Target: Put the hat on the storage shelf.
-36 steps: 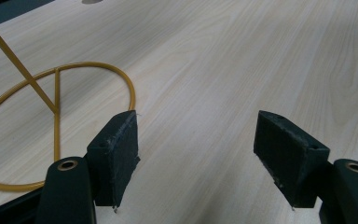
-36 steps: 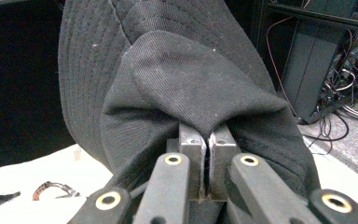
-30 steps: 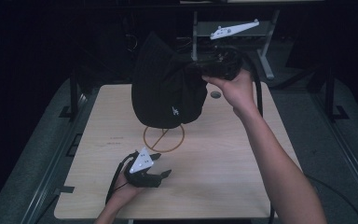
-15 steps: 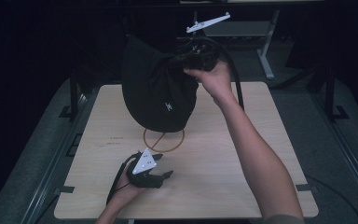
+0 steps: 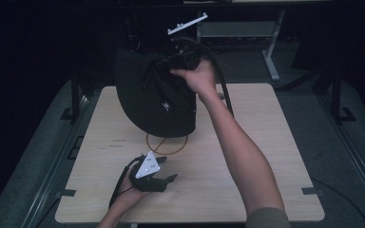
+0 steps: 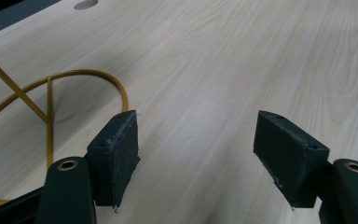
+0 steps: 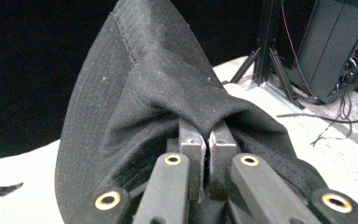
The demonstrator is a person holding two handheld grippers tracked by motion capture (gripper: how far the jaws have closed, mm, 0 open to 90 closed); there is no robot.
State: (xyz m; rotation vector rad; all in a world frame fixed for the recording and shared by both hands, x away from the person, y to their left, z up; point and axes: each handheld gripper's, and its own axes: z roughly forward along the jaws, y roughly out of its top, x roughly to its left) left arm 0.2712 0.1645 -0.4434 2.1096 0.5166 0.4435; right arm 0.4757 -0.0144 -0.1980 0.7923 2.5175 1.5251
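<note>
The right tool [image 5: 186, 56] is clamping black hat [image 5: 154, 97] fabric, holding the hat above the bench's [image 5: 266, 142] far side. The yellow ring [image 5: 167, 144] is lying directly beneath it. The left tool [image 5: 154, 178], jaws apart, is resting nearer the ring.

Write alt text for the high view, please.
A person's right hand lifts a black cap with a gripper above a wooden table. The left gripper rests low near a yellow ring.
</note>
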